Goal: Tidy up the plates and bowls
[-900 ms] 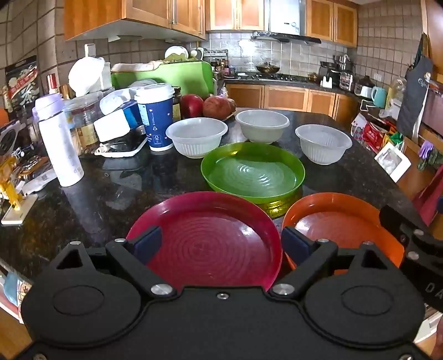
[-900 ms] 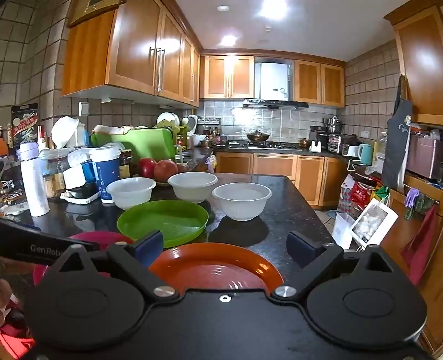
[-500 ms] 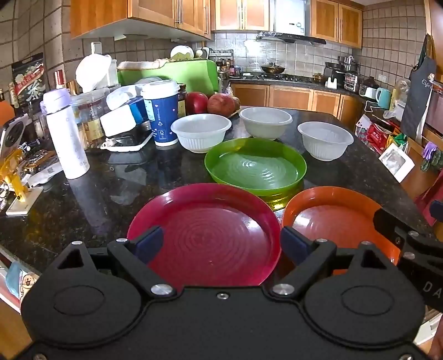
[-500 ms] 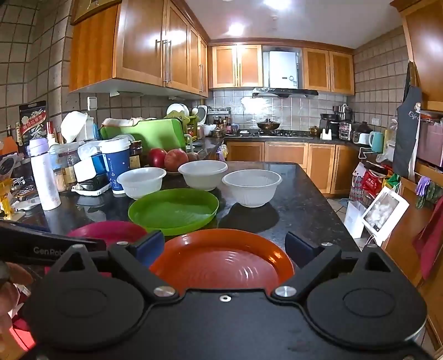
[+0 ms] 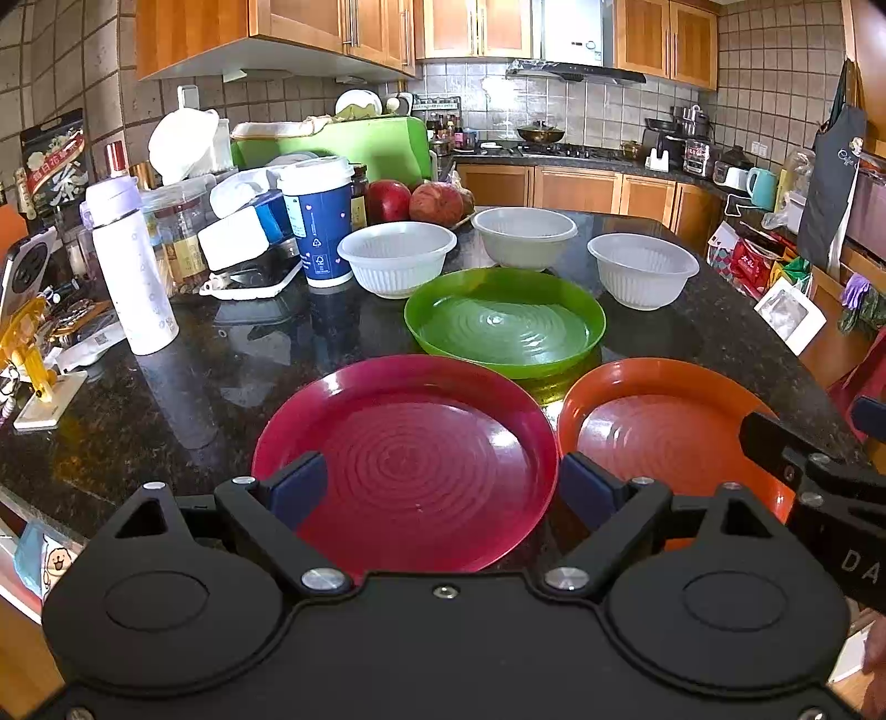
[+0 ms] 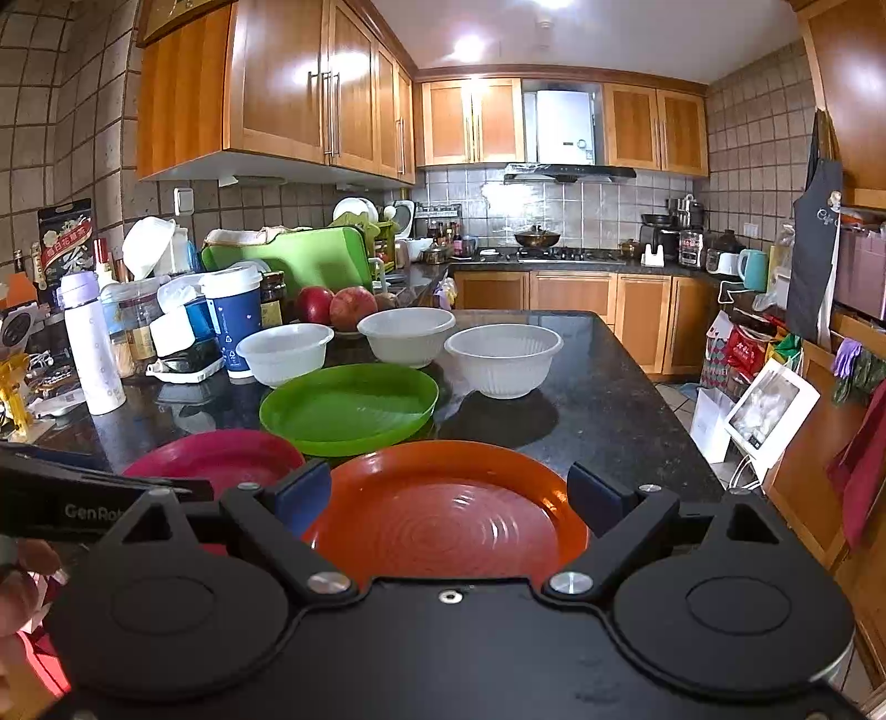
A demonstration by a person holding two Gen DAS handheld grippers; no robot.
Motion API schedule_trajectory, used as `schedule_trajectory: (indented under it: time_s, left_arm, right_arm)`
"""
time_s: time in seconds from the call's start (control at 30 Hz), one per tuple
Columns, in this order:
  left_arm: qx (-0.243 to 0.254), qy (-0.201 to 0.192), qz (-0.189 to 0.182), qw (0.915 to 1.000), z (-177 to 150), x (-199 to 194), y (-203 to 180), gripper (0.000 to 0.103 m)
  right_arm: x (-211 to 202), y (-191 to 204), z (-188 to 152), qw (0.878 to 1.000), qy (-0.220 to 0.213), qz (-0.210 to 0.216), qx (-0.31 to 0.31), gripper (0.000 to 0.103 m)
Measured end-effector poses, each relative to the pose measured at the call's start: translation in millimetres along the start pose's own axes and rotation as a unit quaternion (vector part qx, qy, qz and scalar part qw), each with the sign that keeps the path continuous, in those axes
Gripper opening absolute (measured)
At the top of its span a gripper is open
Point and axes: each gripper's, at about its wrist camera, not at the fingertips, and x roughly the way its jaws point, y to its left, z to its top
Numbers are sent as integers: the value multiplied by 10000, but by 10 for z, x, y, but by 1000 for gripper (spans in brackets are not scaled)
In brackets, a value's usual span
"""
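Red plate (image 5: 410, 465) now sits nearer both wide-open, empty claws, left (image 5: 443, 487) and right (image 6: 448, 495).

A home kitchen: wooden cabinets (image 6: 277, 88), gas hob (image 6: 565, 255), range hood (image 6: 570, 173), cluttered granite counter (image 6: 598, 404)

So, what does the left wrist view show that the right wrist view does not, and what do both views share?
Only the left wrist view shows the whole red plate, directly ahead of the open left gripper, and the inside of the three white bowls.

Only the right wrist view shows the whole orange plate, ahead of the open right gripper, and the ceiling lights.

Both show the green plate, the blue cup, the white bottle and the dark counter.
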Motion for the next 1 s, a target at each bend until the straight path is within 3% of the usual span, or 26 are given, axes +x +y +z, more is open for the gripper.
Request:
schedule_trajectory:
  time_s: [1.0]
  left_arm:
    - [84, 68, 32, 9999, 2, 55, -5, 91]
  right_arm:
    - [46, 23, 16, 9999, 62, -23, -99, 96]
